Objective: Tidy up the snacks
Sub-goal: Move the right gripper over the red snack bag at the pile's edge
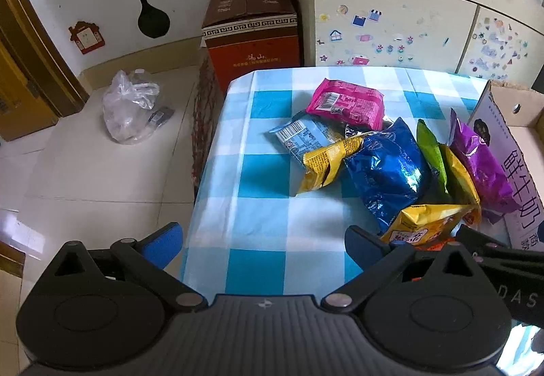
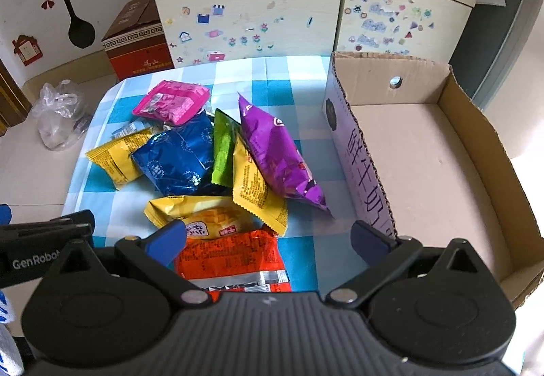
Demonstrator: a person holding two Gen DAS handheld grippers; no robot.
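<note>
Holding both claws above a worktop (image 2: 299,76) covered in blue and white check, I have nothing gripped in either. My left claw (image 1: 263,241) has its blue-padded fingers spread wide apart over the near left of the cloth. My right claw (image 2: 268,240) is likewise wide apart, hanging just above an orange snack packet (image 2: 231,257) at the near edge of the pile. Beyond that packet lies a yellow packet (image 2: 200,214), then a dark blue bag (image 2: 176,161), a green packet (image 2: 222,148), another yellow packet (image 2: 258,189) and a purple bag (image 2: 278,154), all overlapping one another. A pink packet (image 2: 171,100) sits at the far side of the heap. To the right of the snacks stands an open cardboard box (image 2: 459,172), its purple printed wall just beside the purple bag.
</note>
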